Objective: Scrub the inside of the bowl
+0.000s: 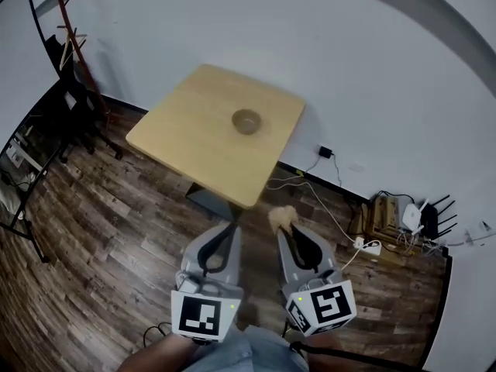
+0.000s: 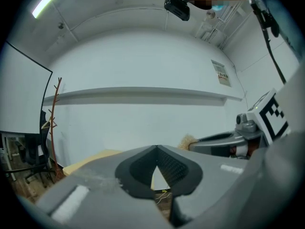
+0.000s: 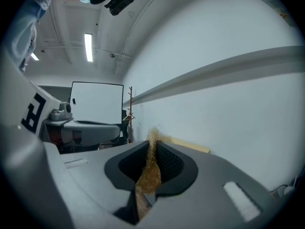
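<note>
A small tan bowl stands upright on a light wooden table, towards its far right part. Both grippers hang well short of the table, over the floor. My left gripper is shut with nothing between its jaws; its tips meet. My right gripper is shut on a tuft of straw-coloured scrubbing fibre, which sticks up between the pads. In the left gripper view the fibre shows at the right gripper's tip.
Dark wood floor lies between me and the table. Cables, a power strip and routers sit by the wall at right. A coat stand and a chair are at left. A whiteboard stands at the far left.
</note>
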